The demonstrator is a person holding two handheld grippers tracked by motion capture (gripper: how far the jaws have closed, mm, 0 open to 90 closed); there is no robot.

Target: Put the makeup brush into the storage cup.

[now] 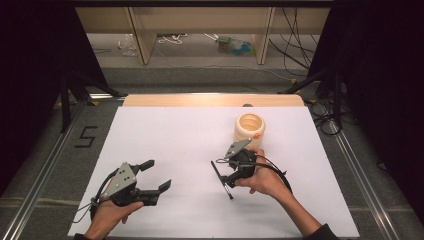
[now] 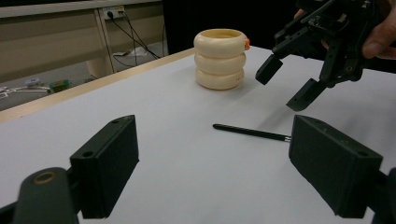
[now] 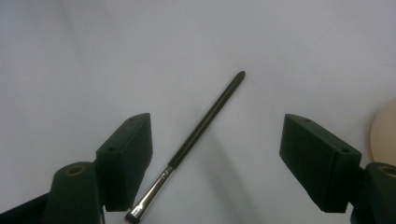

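Looking down from the high view, your right gripper [image 1: 223, 172] hangs jaws apart over the black brush [image 1: 222, 179] on the desk [image 1: 165, 135], near the cream ringed holder [image 1: 250, 129] toward the far edge; your left gripper [image 1: 156, 175] waits open near the near edge. Left gripper view: the brush [image 2: 252, 132] lies flat, untouched. Right gripper view: the brush [image 3: 196, 135] lies between the spread jaws.

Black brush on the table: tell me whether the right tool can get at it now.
Probably yes. The right tool hangs open just above the black brush, which lies flat between its jaws with nothing over it; the cream holder stands apart.
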